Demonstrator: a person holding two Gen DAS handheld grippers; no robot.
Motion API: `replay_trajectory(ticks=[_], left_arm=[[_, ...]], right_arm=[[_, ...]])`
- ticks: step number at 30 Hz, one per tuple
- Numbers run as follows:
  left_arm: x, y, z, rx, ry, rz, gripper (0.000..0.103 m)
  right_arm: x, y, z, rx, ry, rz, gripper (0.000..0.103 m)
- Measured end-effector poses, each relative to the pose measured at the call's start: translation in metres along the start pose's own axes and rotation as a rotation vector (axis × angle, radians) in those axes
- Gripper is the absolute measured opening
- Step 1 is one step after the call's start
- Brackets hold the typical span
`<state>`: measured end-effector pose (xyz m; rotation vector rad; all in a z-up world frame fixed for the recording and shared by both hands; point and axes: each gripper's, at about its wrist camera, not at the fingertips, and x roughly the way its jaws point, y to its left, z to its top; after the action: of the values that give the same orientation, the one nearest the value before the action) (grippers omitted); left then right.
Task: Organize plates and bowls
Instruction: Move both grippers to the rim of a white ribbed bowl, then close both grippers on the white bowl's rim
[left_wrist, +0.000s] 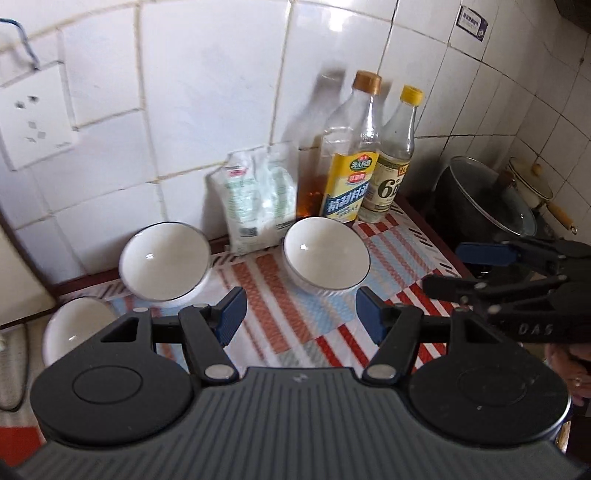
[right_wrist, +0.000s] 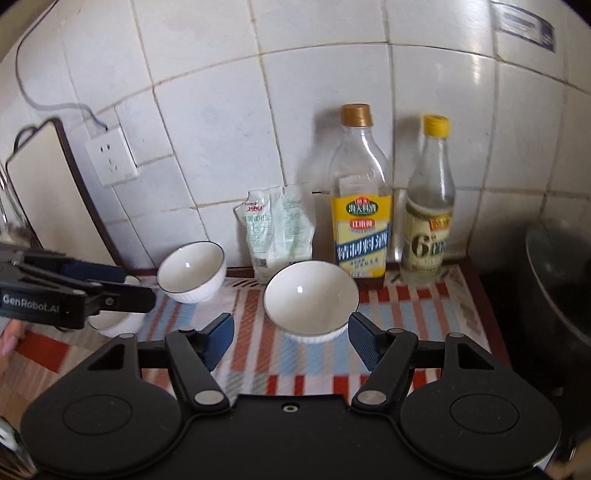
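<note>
Three white bowls with dark rims stand on a striped mat (left_wrist: 280, 317). The right bowl (left_wrist: 326, 255) (right_wrist: 311, 300) is nearest both grippers. The middle bowl (left_wrist: 165, 259) (right_wrist: 192, 271) sits to its left near the wall. A third bowl (left_wrist: 75, 326) (right_wrist: 118, 321) is at the far left, partly hidden. My left gripper (left_wrist: 301, 319) is open and empty, just short of the right bowl. My right gripper (right_wrist: 290, 339) is open and empty, its fingers either side of the right bowl's near edge. Each gripper shows in the other's view, the right one (left_wrist: 491, 266) and the left one (right_wrist: 107, 284).
A white salt bag (left_wrist: 258, 201) (right_wrist: 280, 229), a yellow-labelled bottle (left_wrist: 351, 158) (right_wrist: 360, 199) and a yellow-capped bottle (left_wrist: 395, 162) (right_wrist: 430, 199) stand against the tiled wall. A dark pot with a glass lid (left_wrist: 484, 203) (right_wrist: 557, 280) is on the right. A wall socket (left_wrist: 33, 118) (right_wrist: 110, 155) is on the left.
</note>
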<state>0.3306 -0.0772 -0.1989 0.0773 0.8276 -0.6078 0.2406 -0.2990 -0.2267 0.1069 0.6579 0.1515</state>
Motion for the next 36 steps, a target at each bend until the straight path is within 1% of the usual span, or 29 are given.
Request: replay_trajectory(ticks=[3, 5, 7, 11, 14, 17, 18, 20, 21, 23, 24, 25, 26, 27, 28, 29, 30, 34, 35, 36], left_arm=[[0.026, -0.003, -0.001, 0.005, -0.014, -0.007, 0.064], [0.043, -0.003, -0.003, -0.015, -0.008, -0.013, 0.064], [0.058, -0.002, -0.004, -0.041, -0.003, -0.018, 0.064], [0.081, 0.001, -0.004, -0.060, 0.021, 0.002, 0.063], [0.097, 0.004, -0.003, -0.077, 0.041, 0.009, 0.062], [0.112, 0.005, 0.000, -0.090, 0.054, -0.004, 0.062], [0.117, 0.005, 0.001, -0.091, 0.066, -0.006, 0.061], [0.123, 0.003, 0.004, -0.095, 0.079, 0.005, 0.060], [0.126, 0.004, 0.005, -0.104, 0.080, -0.003, 0.059], [0.133, 0.007, 0.008, -0.138, 0.087, -0.008, 0.054], [0.138, 0.009, 0.009, -0.151, 0.097, -0.002, 0.046], [0.143, 0.011, 0.010, -0.161, 0.115, 0.001, 0.031], [0.148, 0.012, 0.010, -0.167, 0.136, -0.014, 0.023], [0.153, 0.014, 0.010, -0.174, 0.147, -0.025, 0.018], [0.155, 0.015, 0.010, -0.173, 0.142, -0.019, 0.017], [0.156, 0.014, 0.009, -0.166, 0.142, -0.009, 0.017], [0.158, 0.014, 0.008, -0.162, 0.148, -0.003, 0.016], [0.163, 0.013, 0.006, -0.181, 0.157, 0.015, 0.016], [0.163, 0.013, 0.005, -0.185, 0.158, 0.018, 0.016], [0.162, 0.011, 0.006, -0.181, 0.156, 0.018, 0.016]], right_arm=[[0.022, -0.007, -0.002, -0.029, -0.002, 0.020, 0.073], [0.038, -0.013, -0.006, -0.020, 0.011, 0.020, 0.073], [0.053, -0.020, -0.010, 0.011, 0.016, 0.017, 0.073], [0.078, -0.038, -0.019, 0.094, 0.025, 0.001, 0.073], [0.090, -0.051, -0.023, 0.126, 0.030, -0.015, 0.073], [0.096, -0.061, -0.024, 0.150, 0.033, -0.004, 0.073], [0.098, -0.064, -0.024, 0.157, 0.032, -0.003, 0.070], [0.099, -0.067, -0.023, 0.174, 0.010, -0.006, 0.069], [0.099, -0.068, -0.022, 0.183, -0.001, -0.004, 0.069], [0.105, -0.073, -0.019, 0.198, -0.001, 0.008, 0.068], [0.110, -0.074, -0.017, 0.197, 0.004, 0.009, 0.067], [0.115, -0.074, -0.016, 0.192, 0.011, 0.006, 0.066], [0.121, -0.074, -0.016, 0.189, 0.024, 0.008, 0.061], [0.127, -0.075, -0.015, 0.191, 0.040, 0.009, 0.054], [0.133, -0.077, -0.015, 0.201, 0.052, 0.011, 0.050], [0.137, -0.079, -0.015, 0.217, 0.060, 0.020, 0.044], [0.141, -0.081, -0.016, 0.235, 0.060, 0.030, 0.041], [0.152, -0.085, -0.016, 0.289, 0.086, 0.028, 0.038], [0.155, -0.084, -0.016, 0.292, 0.100, 0.020, 0.035], [0.158, -0.083, -0.015, 0.289, 0.115, 0.015, 0.022]])
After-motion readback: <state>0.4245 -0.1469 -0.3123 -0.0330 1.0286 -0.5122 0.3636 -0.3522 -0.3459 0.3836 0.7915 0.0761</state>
